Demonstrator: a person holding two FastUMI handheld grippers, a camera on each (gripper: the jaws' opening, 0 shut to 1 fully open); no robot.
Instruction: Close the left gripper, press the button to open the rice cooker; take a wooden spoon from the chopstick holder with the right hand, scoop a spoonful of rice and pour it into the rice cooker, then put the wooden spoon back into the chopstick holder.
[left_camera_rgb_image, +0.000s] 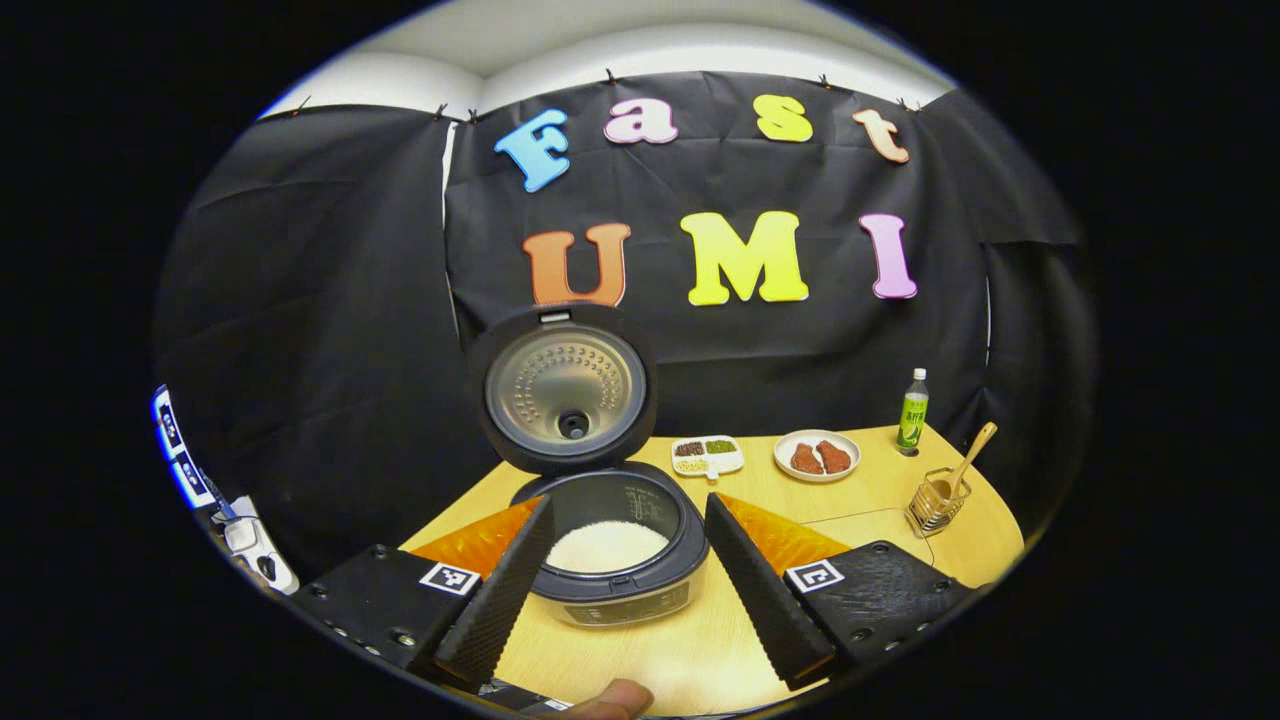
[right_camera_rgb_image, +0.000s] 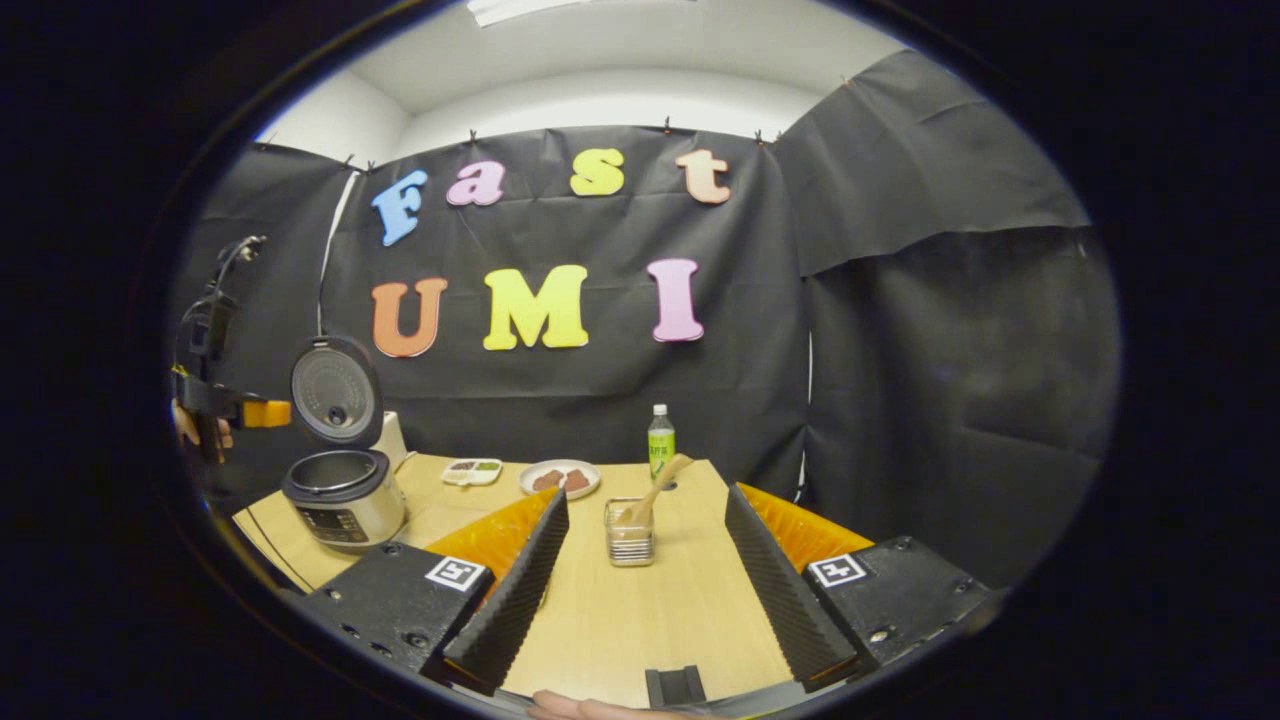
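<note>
The rice cooker (left_camera_rgb_image: 610, 570) stands open on the table, its lid (left_camera_rgb_image: 570, 390) raised upright and white rice (left_camera_rgb_image: 605, 545) in the pot. My left gripper (left_camera_rgb_image: 630, 590) is open, its fingers flanking the cooker's front without touching it. The wooden spoon (left_camera_rgb_image: 970, 455) leans in the wire chopstick holder (left_camera_rgb_image: 935, 505) at the right. In the right gripper view the holder (right_camera_rgb_image: 629, 535) with the spoon (right_camera_rgb_image: 660, 485) stands just ahead of my open right gripper (right_camera_rgb_image: 640, 590). The cooker (right_camera_rgb_image: 345, 495) is at the left, with the left gripper (right_camera_rgb_image: 225, 405) hovering beside its lid.
A white plate with brown pieces (left_camera_rgb_image: 817, 455), a small compartment dish (left_camera_rgb_image: 707, 455) and a green bottle (left_camera_rgb_image: 912, 410) stand at the back of the wooden table (left_camera_rgb_image: 700, 650). The plate (right_camera_rgb_image: 560, 478) and bottle (right_camera_rgb_image: 660, 440) lie behind the holder. Black cloth walls surround the table.
</note>
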